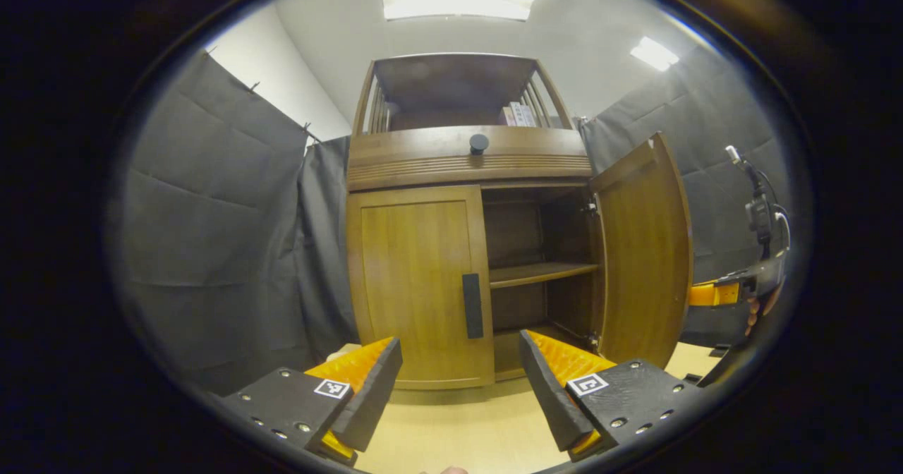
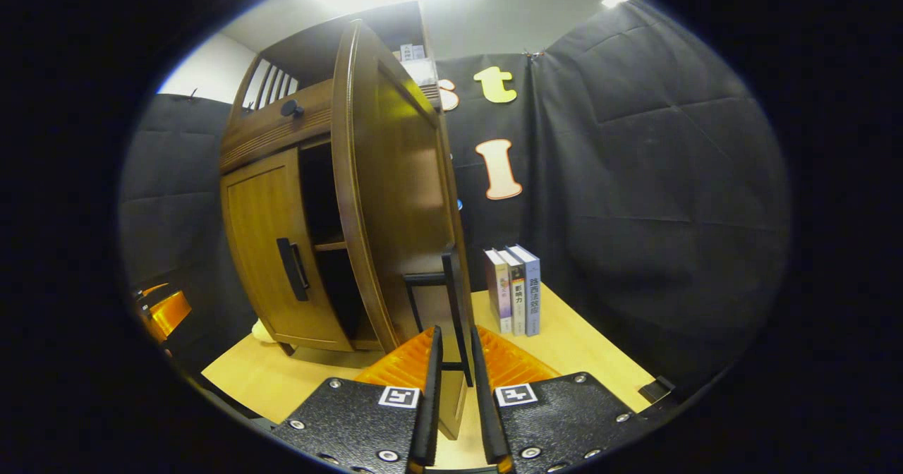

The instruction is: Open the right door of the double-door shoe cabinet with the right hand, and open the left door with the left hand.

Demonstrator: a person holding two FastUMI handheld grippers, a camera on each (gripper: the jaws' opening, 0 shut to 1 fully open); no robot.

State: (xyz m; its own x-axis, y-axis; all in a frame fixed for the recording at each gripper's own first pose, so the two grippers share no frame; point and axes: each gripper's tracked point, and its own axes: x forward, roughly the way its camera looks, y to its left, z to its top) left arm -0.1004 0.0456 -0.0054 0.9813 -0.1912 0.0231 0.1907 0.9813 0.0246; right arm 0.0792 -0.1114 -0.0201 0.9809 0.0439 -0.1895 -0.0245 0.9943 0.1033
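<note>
The wooden shoe cabinet [image 1: 465, 156] stands straight ahead in the left gripper view. Its left door [image 1: 416, 283] is closed, with a dark upright handle [image 1: 473, 305] at its inner edge. The right door [image 1: 645, 248] is swung wide open, baring a shelf [image 1: 540, 272] inside. My left gripper [image 1: 458, 347] is open, short of the left door and a little below its handle, touching nothing. In the right gripper view, my right gripper [image 2: 455, 389] is shut on the right door's handle [image 2: 451, 298], with the door [image 2: 395, 192] rising just ahead. The right gripper [image 1: 734, 292] also peeks out past the open door.
Three books [image 2: 515, 290] stand upright on the light wooden tabletop [image 2: 600, 361] to the right of the open door. Dark cloth walls close in on both sides. A round black knob [image 1: 479, 142] sits on the cabinet's upper ledge, with boxes [image 1: 518, 114] on the top shelf.
</note>
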